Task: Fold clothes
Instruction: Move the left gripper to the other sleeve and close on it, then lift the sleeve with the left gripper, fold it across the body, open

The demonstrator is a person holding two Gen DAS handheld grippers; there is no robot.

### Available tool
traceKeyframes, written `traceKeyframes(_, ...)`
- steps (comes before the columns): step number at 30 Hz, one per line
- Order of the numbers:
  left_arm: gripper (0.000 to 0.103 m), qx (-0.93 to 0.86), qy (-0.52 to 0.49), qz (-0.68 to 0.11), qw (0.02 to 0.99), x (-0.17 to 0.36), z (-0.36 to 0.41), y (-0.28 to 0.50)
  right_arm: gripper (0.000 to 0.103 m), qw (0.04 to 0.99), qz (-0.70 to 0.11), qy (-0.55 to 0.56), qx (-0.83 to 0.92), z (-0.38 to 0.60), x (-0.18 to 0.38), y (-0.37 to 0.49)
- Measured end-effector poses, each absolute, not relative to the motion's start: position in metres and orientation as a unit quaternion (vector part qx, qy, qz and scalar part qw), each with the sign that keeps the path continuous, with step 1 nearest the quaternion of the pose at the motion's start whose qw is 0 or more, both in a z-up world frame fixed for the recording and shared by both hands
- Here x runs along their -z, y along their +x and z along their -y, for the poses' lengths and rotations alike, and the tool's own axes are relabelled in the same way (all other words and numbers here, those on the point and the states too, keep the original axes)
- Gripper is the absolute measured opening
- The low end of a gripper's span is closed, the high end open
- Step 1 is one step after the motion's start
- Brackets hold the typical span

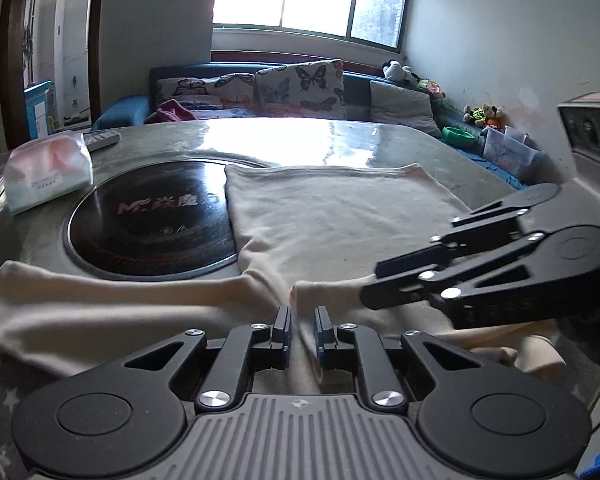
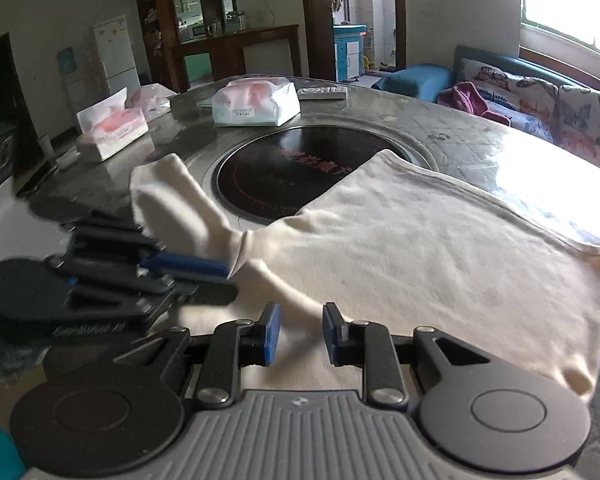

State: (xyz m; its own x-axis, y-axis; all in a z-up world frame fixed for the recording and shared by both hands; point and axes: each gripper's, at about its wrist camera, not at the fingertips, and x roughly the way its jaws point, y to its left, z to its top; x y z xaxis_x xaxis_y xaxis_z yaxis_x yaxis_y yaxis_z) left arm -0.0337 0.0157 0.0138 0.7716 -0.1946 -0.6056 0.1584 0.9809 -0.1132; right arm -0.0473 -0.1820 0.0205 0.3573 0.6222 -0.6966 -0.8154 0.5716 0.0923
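Observation:
A cream long-sleeved shirt (image 1: 340, 216) lies spread on the round table, its body flat and partly over the dark hotplate; it also shows in the right wrist view (image 2: 440, 264). My left gripper (image 1: 302, 334) is slightly open just above the cloth at the near edge, with nothing between its pads. In the right wrist view the left gripper (image 2: 220, 276) sits at the left, beside the sleeve (image 2: 176, 196) that rises from the table. My right gripper (image 2: 300, 334) is open over the shirt's near part, empty. It enters the left wrist view from the right (image 1: 380, 280), low over the cloth.
A round black hotplate (image 1: 152, 220) is set in the table's middle. A tissue pack (image 1: 44, 176) and a remote (image 1: 102, 138) lie beyond it. A second tissue box (image 2: 112, 128) is at the table's left. A sofa with butterfly cushions (image 1: 300, 86) stands behind the table.

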Motion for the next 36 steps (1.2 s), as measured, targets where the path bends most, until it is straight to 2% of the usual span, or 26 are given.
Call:
traceKeyframes(10,0.020,0.001,-0.056,-0.311,0.949,-0.025,-0.065,-0.052,0.023,0.805,-0.314,-0.202,-0.462,0.153,-0.021,-0.069)
traceKeyframes(16,0.029,-0.102,-0.081,-0.307,0.943,-0.026,-0.112,-0.054,0.023,0.794,-0.301,-0.225,-0.478,0.149,-0.023,-0.090)
traceKeyframes(20,0.041,-0.163,-0.087,-0.299,0.936,-0.026,-0.135,-0.059,0.021,0.790,-0.293,-0.236,-0.484,0.145,-0.021,-0.101)
traceKeyframes(34,0.039,-0.247,-0.149,-0.303,0.908,-0.011,-0.186,-0.046,0.022,0.799,-0.296,-0.212,-0.479,0.153,-0.031,-0.101)
traceKeyframes(36,0.032,-0.250,-0.148,-0.302,0.908,-0.010,-0.187,-0.044,0.023,0.802,-0.296,-0.208,-0.476,0.155,-0.034,-0.100)
